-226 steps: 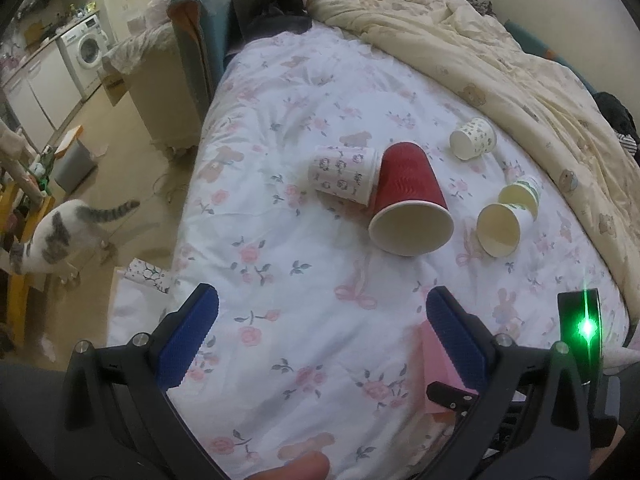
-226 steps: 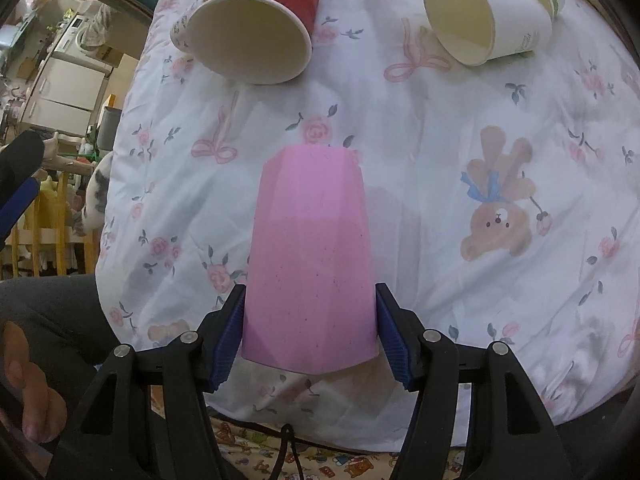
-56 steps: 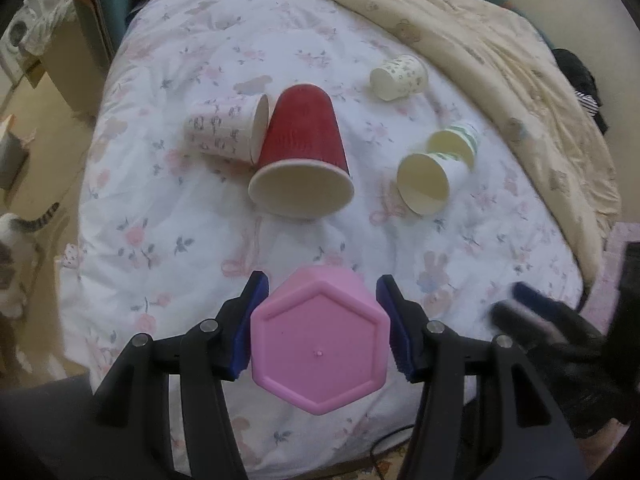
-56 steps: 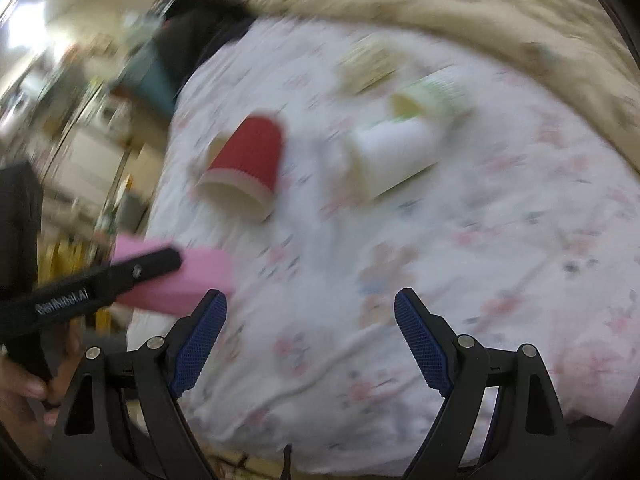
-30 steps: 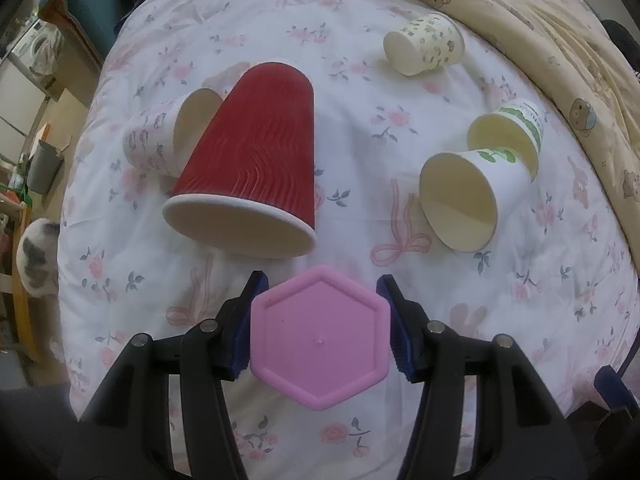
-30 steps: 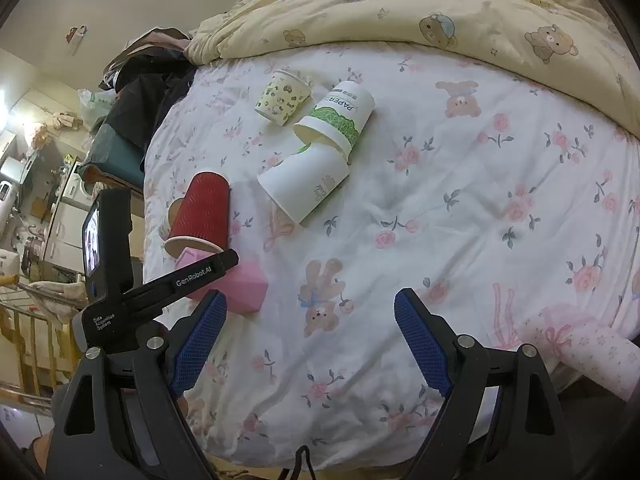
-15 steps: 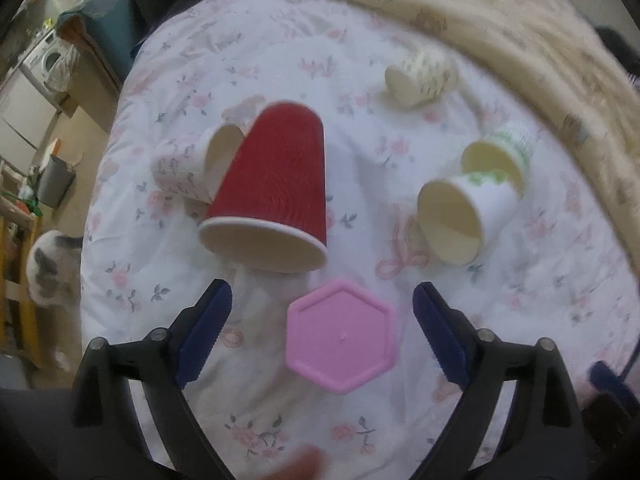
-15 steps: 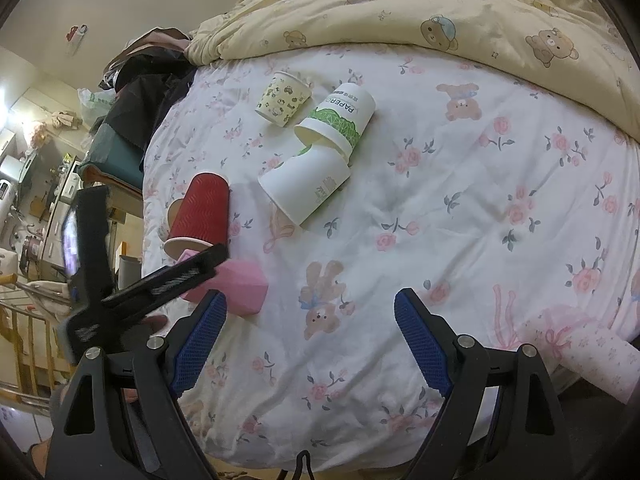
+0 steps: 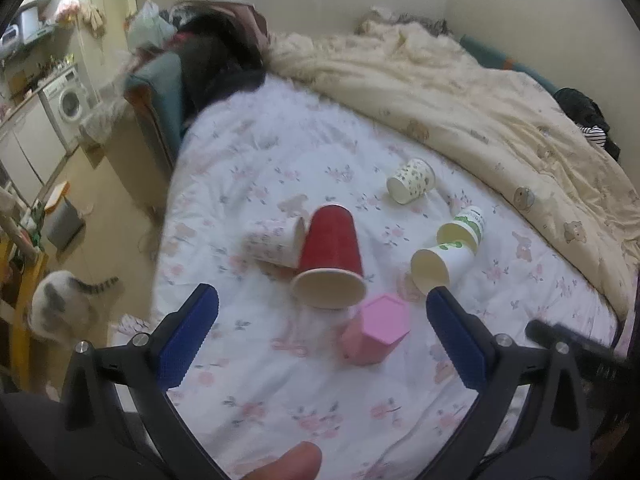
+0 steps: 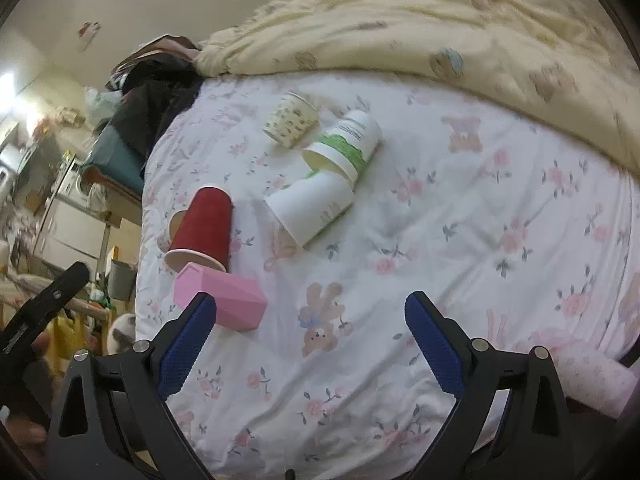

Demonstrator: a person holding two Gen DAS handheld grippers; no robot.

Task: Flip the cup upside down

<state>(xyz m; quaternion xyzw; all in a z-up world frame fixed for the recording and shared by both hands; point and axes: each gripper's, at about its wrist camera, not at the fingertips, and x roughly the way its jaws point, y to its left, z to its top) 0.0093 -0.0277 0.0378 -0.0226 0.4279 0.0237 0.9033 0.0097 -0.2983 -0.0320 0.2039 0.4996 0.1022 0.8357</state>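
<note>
Pink cup (image 9: pixel 376 330): base up on the bedsheet (image 9: pixel 256 380), lower centre of my left view, rim probably flat though blurred.
My left gripper (image 9: pixel 320 344): wide, empty.
My right gripper (image 10: pixel 310 344): wide, empty.
Doing it well: I back straight off, avoiding the red cup (image 9: pixel 330 256) just beside.
Room: open sheet lower right; bed edge left.

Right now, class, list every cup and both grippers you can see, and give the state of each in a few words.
pink cup: upside down on the bed, base up, free of both grippers
red cup: on its side, mouth toward the camera
floral cup: on its side, against the red cup
plain white cup: on its side
green-banded cup: on its side
small patterned cup: on its side
left gripper: open, empty
right gripper: open, empty
</note>
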